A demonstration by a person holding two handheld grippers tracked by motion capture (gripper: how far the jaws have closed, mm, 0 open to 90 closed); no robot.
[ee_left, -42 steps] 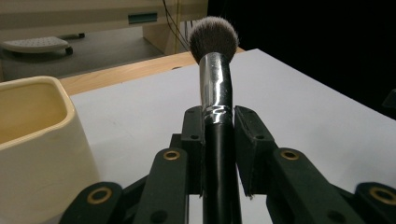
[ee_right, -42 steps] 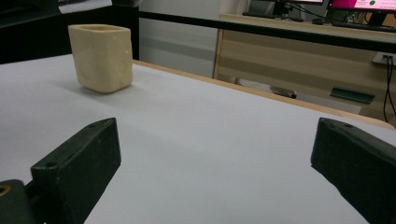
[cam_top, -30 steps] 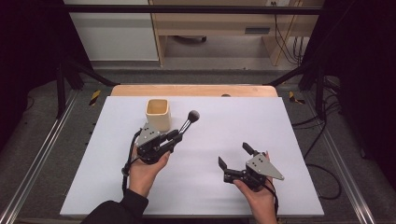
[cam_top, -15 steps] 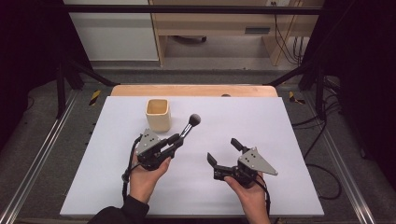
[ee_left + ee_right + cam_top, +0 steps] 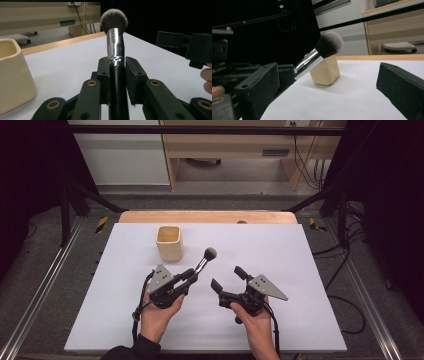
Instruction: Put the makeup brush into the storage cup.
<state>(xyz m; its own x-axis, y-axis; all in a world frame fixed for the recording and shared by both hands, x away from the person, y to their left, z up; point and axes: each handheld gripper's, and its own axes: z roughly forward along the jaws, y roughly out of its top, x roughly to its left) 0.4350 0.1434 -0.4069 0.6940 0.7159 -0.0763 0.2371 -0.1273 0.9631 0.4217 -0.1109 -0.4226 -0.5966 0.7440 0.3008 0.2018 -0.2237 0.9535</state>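
Observation:
A makeup brush [image 5: 201,264] with a black handle, silver ferrule and dark bristle head is clamped in my left gripper [image 5: 190,274], which is shut on its handle. The brush tilts up and away, head to the far right. In the left gripper view both pads press the brush [image 5: 115,37] just below the ferrule. A cream square cup [image 5: 169,242] stands upright beyond the left hand. My right gripper [image 5: 228,278] hovers open just right of the brush, nothing between its fingers. In the right gripper view the brush [image 5: 322,52] crosses in front of the cup [image 5: 325,71].
A white board [image 5: 310,270] covers the table, with a wooden strip [image 5: 210,216] along the far edge. Metal rails run down both sides. Shelving and cables stand beyond the table. A hand and the right gripper's jaw [image 5: 185,46] sit at the right of the left gripper view.
My right gripper has moved left and slightly up, closer to the brush. The left gripper keeps its grip on the brush and has barely shifted.

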